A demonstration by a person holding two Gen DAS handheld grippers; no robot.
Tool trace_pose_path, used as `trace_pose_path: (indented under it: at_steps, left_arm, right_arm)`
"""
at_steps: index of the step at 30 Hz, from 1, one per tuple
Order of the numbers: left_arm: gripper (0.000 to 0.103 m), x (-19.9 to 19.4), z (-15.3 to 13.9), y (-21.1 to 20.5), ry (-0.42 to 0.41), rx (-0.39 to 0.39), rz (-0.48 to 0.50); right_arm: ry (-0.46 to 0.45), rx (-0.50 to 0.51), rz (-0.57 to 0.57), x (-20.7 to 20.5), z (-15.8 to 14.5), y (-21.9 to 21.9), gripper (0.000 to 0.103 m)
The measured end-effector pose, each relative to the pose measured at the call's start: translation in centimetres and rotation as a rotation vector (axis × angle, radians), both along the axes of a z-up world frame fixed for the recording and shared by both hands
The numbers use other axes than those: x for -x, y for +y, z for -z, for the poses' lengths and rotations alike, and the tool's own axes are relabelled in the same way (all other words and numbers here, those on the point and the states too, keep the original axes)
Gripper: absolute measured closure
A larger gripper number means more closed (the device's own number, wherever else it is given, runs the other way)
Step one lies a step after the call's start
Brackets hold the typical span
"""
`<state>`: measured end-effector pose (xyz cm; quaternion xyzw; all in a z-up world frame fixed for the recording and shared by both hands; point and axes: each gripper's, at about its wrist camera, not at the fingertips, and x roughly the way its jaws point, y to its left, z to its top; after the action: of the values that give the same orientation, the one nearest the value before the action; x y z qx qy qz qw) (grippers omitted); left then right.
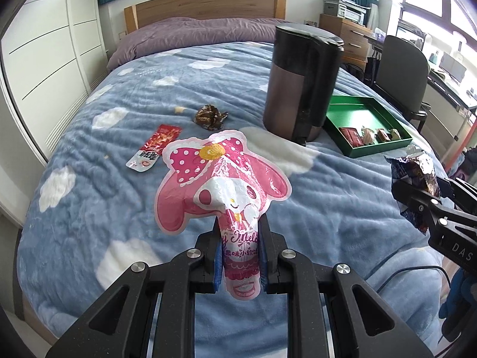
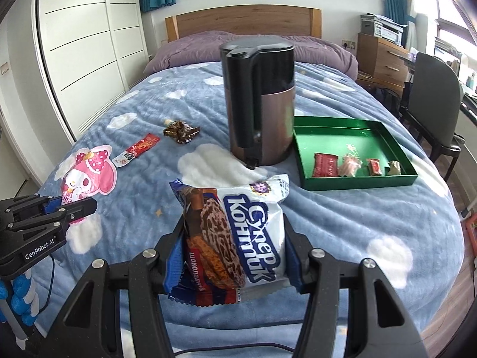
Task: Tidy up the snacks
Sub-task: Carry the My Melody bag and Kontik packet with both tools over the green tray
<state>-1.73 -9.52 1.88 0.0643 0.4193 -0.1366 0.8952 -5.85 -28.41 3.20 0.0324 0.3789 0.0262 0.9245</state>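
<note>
The left hand-held gripper (image 1: 240,232) is clamping one pink character pouch (image 1: 220,179) and the right hand-held gripper (image 2: 234,232) one cookie packet (image 2: 232,235) above the bed (image 2: 342,223), where two loose snacks, one kettle (image 2: 259,101) and one green tray (image 2: 354,180) bearing four snacks are lying.

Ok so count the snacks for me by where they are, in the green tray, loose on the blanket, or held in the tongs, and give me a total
In the green tray: 4 (red packet, pale pink one, small red-brown one, pale one)
Loose on the blanket: 2 (red sachet, brown wrapper)
Held in tongs: 2 (pink bunny pouch, left tongs; wafer bag, right tongs)
Total: 8
</note>
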Motion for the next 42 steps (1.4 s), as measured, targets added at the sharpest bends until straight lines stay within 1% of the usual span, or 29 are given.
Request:
trace_pose_path:
  at_steps: [7, 16, 26, 42]
  left_arm:
    - [0.087, 0.6, -0.1, -2.0, 0.001, -0.017, 0.045]
    - [0.087, 1.3, -0.5, -3.9, -0.01, -0.039, 0.074]
    - [0.087, 1.7, -1.1, -7.0, -0.035, -0.068, 0.123]
    - [0.087, 1.9, -0.4, -13.1, -0.017, -0.109, 0.224]
  right_arm:
    - [-0.016, -0.001, 0.052, 1.0, -0.4, -2.5, 0.042]
    - [-0.032, -0.008, 0.105, 1.5, -0.4, -5.1, 0.042]
    - [-0.045, -0.024, 0.151, 1.7, 0.1, -7.7, 0.042]
    - [-0.045, -0.071, 0.242, 2.5, 1.8, -13.3, 0.042]
